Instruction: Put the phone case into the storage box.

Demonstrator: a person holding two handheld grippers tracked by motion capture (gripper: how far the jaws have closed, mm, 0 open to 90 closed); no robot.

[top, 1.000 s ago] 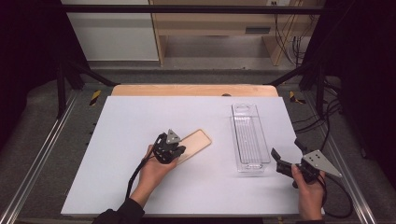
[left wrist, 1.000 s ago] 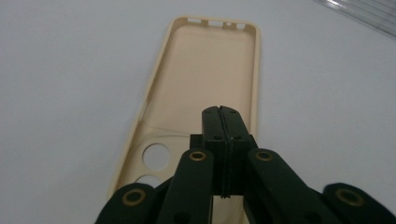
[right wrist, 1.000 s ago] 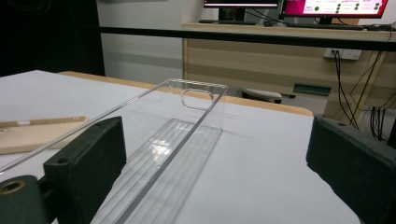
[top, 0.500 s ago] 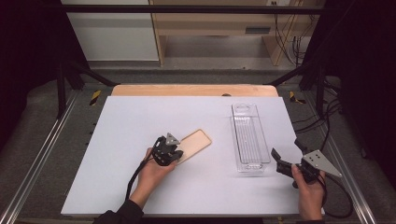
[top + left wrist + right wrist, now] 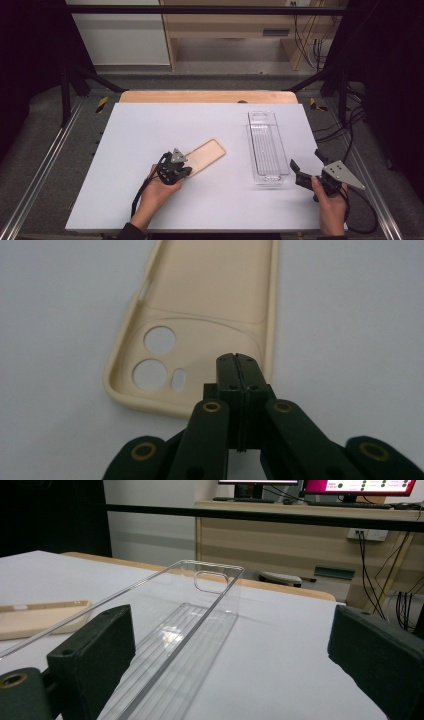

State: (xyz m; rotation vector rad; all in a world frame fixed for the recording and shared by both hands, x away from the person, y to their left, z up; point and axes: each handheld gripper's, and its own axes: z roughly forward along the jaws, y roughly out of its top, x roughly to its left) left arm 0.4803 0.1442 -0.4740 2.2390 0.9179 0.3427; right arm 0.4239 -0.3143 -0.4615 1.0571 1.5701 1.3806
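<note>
Tabletop [image 5: 150, 130] bears a clear plastic tray [image 5: 267, 150] beside the wide-open right hand-held gripper [image 5: 300, 176]. Left of it lies a beige phone case [image 5: 206, 154], long axis slanting away rightward, camera-hole end nearest. The left hand-held gripper [image 5: 239, 371], jaws pressed together empty, has sunk onto that end, probably to push it.

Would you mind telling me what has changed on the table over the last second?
The left gripper, jaws shut and empty, has slid slightly toward the person along the beige phone case, now at its camera-hole end. The case, the clear tray and the open right gripper have stayed put.
</note>
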